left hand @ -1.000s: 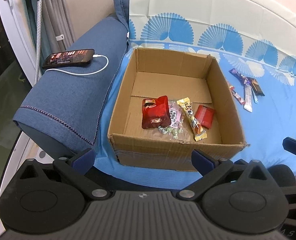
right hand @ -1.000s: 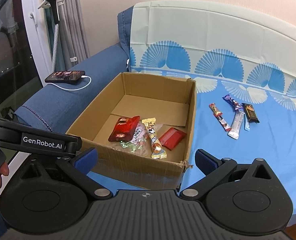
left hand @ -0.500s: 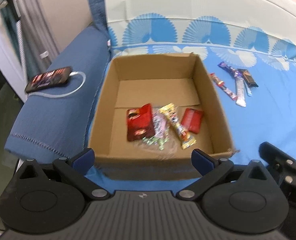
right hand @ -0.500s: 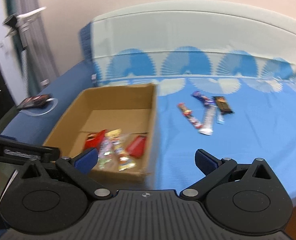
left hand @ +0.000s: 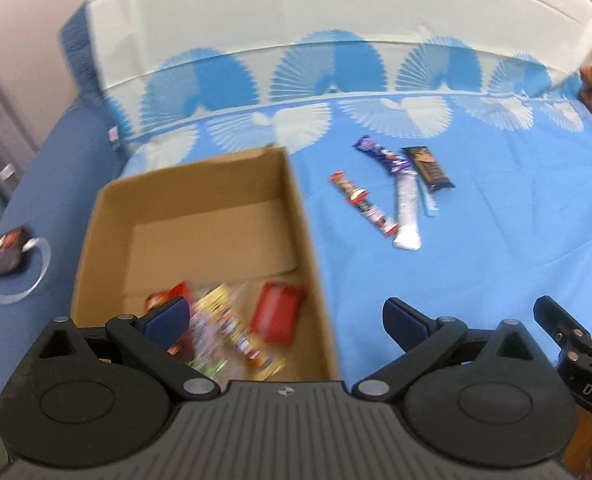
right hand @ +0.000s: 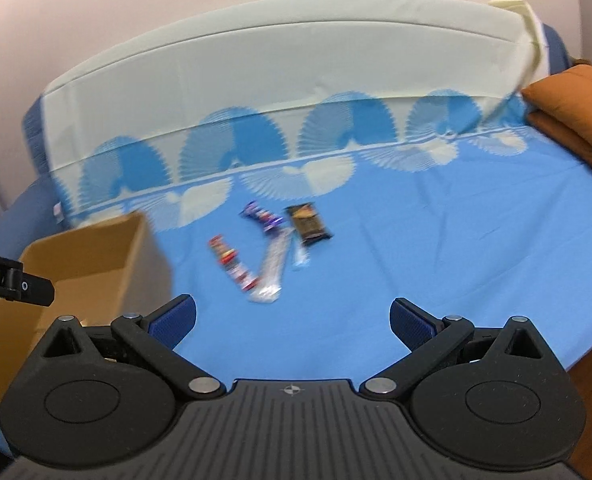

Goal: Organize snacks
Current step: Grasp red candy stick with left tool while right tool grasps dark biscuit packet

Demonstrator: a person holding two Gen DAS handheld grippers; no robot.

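Both views swung right since a second ago – cardboard box (left hand: 200,240) now left, loose snack bars (right hand: 272,248) ahead. My left gripper (left hand: 284,320) and right gripper (right hand: 292,320) – spread wide, holding nothing.

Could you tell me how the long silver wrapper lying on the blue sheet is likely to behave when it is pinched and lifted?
The silver wrapper looks thin and flat, so it is probably light and may sag if held by one end. Its glossy film could slip between the pads. It overlaps other snacks, including the purple wrapper, so lifting it may drag them.
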